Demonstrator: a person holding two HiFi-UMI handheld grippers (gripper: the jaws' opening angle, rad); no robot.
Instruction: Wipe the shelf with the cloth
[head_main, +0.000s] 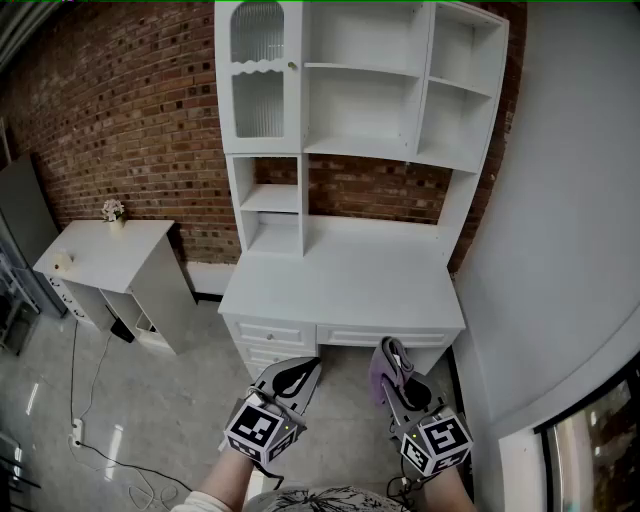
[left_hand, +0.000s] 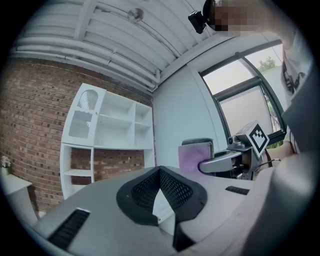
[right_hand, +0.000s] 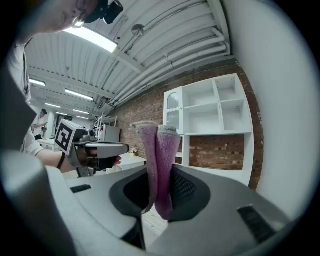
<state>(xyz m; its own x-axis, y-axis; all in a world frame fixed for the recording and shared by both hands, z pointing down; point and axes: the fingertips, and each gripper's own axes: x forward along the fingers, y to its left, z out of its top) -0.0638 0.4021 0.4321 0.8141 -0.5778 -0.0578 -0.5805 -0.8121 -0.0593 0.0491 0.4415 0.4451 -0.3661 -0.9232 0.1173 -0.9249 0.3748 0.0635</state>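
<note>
Cloth (right_hand: 161, 160) upright in right gripper (right_hand: 159, 192), left gripper (left_hand: 160, 175) alongside

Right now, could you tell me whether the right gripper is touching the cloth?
Touching. The right gripper view shows the right gripper with its jaws closed on the folded purple cloth.

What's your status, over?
Right gripper shut on purple cloth. Left gripper shut, empty. White shelf unit ahead, out of contact. Nothing in the way.
</note>
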